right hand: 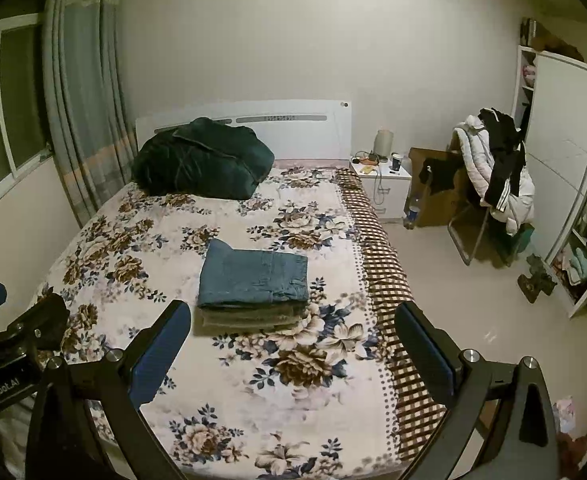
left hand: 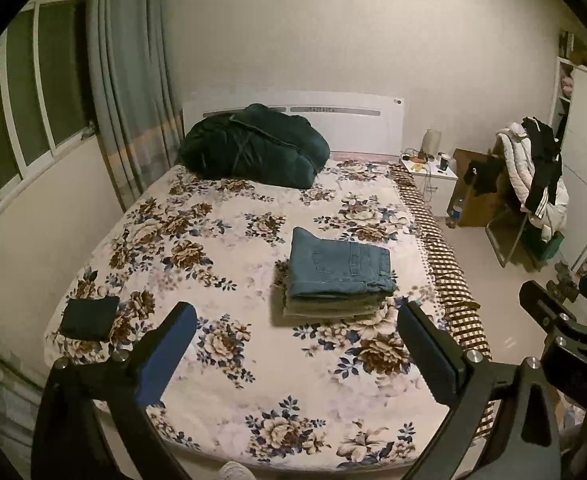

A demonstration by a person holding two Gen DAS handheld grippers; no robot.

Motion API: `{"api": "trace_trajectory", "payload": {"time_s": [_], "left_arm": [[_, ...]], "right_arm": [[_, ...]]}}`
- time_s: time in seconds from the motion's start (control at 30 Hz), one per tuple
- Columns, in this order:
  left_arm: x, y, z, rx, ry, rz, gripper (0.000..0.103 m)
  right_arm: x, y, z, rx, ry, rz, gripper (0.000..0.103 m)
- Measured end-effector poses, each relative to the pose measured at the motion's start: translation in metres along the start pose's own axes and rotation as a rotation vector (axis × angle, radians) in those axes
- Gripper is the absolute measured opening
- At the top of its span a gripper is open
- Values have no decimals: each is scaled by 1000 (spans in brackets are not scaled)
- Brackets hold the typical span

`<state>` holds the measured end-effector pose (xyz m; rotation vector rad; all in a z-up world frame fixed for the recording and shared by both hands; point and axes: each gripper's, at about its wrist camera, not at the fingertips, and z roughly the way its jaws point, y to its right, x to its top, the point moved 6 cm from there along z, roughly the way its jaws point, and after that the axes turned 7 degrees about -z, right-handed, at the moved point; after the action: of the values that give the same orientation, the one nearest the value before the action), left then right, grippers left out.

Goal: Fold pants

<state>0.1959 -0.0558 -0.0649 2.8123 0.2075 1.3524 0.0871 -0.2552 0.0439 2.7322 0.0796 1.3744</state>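
Observation:
Folded blue jeans (left hand: 339, 266) lie on top of a folded grey-green garment (left hand: 333, 309), stacked on the floral bed (left hand: 221, 280). The stack also shows in the right wrist view (right hand: 255, 278). My left gripper (left hand: 297, 312) is open and empty, held above the near part of the bed, short of the stack. My right gripper (right hand: 293, 316) is open and empty, also held back from the stack. The right gripper shows at the right edge of the left wrist view (left hand: 561, 292). The left gripper shows at the left edge of the right wrist view (right hand: 13, 312).
A dark green bundle of bedding (left hand: 253, 146) sits by the headboard. A small dark folded cloth (left hand: 89, 317) lies at the bed's left edge. A nightstand (left hand: 433, 180), a chair with clothes (left hand: 533, 184) and a wardrobe (right hand: 565, 160) stand to the right.

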Motion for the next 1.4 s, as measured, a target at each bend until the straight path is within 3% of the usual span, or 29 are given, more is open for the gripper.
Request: {"api": "trace_trajectory", "payload": {"time_s": [0.6,1.4], "left_arm": [[-7,-3,-8,4,-1,4,103],[-4,0,-17,6,7,-8,103]], "right_arm": [[16,-3,-6,6,4,-4,103],[13,-2,-7,11,7,5,103]]}}
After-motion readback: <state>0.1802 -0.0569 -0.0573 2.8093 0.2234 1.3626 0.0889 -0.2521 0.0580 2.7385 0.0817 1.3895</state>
